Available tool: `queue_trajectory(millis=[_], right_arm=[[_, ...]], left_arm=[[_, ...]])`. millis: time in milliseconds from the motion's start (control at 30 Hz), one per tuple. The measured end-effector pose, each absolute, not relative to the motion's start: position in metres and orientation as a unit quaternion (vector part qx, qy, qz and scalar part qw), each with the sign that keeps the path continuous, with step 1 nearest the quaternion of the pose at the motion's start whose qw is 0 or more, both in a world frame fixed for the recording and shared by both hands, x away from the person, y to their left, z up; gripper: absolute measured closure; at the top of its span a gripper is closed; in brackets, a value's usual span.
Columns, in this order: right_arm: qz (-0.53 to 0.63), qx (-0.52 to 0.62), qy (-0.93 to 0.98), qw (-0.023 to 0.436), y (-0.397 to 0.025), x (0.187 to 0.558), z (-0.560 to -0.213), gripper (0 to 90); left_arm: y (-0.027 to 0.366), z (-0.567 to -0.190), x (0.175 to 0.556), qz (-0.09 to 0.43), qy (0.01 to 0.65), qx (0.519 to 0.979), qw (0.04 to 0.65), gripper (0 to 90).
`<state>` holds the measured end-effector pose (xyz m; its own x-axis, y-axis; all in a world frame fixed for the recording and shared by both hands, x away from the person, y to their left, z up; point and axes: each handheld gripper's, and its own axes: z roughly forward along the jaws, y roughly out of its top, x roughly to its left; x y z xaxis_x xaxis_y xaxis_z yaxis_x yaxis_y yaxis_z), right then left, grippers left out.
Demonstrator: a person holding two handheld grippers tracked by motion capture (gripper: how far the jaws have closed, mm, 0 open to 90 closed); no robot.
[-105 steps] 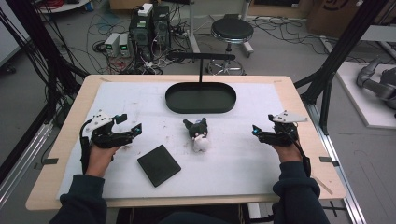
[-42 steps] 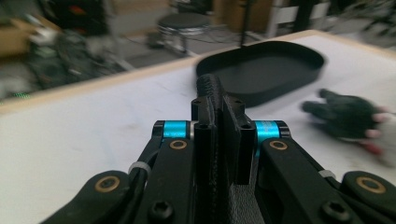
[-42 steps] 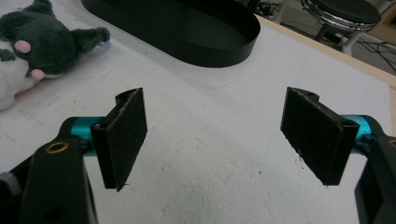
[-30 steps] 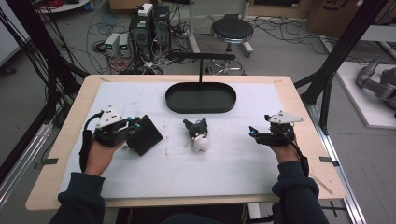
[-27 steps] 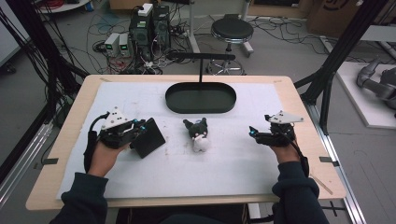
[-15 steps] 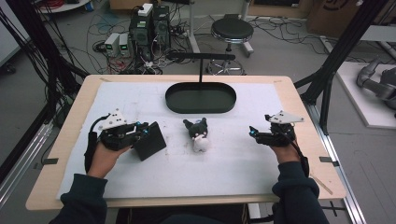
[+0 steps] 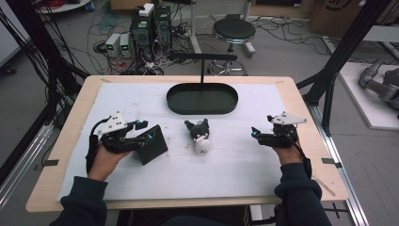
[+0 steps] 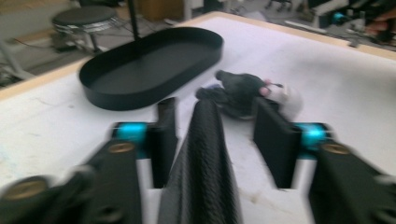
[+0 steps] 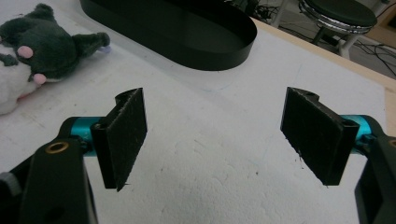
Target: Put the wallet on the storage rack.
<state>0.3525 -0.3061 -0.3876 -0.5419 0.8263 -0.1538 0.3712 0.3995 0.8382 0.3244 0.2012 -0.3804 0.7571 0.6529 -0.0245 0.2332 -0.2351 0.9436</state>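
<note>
No legible text, labels, numbers — any view.

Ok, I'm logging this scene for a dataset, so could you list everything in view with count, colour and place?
Tray: one, black, oval, empty, far centre of the table.
Plush toy: one, black and white, lying mid-table in front of the tray.
Flat pad: one, black, textured, between the left gripper's jaws, tilted up off the sheet.
Sheet: one, white, covering the wooden table.
Stool: one, black seat, on the floor beyond the table.
Left gripper: one, black, left side; whether it clamps the pad is unclear.
Right gripper: one, black, right side, jaws wide apart and empty.
</note>
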Motion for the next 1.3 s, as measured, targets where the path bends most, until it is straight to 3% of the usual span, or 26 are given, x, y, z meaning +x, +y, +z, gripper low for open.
queue_trajectory(millis=[33, 100, 233, 267, 300, 400, 533, 900, 1300], right_arm=[[0.393, 0.381, 0.785, 0.289, -0.306, 0.353, -0.388, 23.1], [0.393, 0.383, 0.785, 0.288, -0.306, 0.352, -0.388, 23.1], [0.394, 0.382, 0.785, 0.288, -0.306, 0.352, -0.388, 23.1], [0.393, 0.382, 0.785, 0.288, -0.306, 0.353, -0.388, 23.1], [0.392, 0.38, 0.787, 0.288, -0.306, 0.353, -0.388, 23.1], [0.392, 0.379, 0.787, 0.288, -0.306, 0.353, -0.388, 23.1], [0.392, 0.38, 0.787, 0.288, -0.305, 0.353, -0.388, 23.1], [0.406, 0.384, 0.779, 0.284, -0.308, 0.354, -0.386, 23.1], [0.427, 0.395, 0.766, 0.274, -0.312, 0.355, -0.384, 23.2]], left_arm=[[0.202, -0.381, 0.325, 0.195, 0.293, 0.762, 0.543, 43.4], [0.202, -0.385, 0.328, 0.201, 0.307, 0.762, 0.534, 34.7], [0.205, -0.395, 0.332, 0.183, 0.328, 0.769, 0.518, 34.5], [0.205, -0.397, 0.333, 0.177, 0.327, 0.774, 0.513, 36.7], [0.205, -0.398, 0.333, 0.173, 0.327, 0.779, 0.506, 47.2], [0.207, -0.399, 0.334, 0.163, 0.332, 0.78, 0.506, 66.2], [0.21, -0.397, 0.335, 0.175, 0.347, 0.771, 0.504, 76.1], [0.212, -0.363, 0.365, 0.226, 0.386, 0.718, 0.534, 77.1], [0.18, -0.309, 0.421, 0.263, 0.36, 0.721, 0.53, 77.0]])
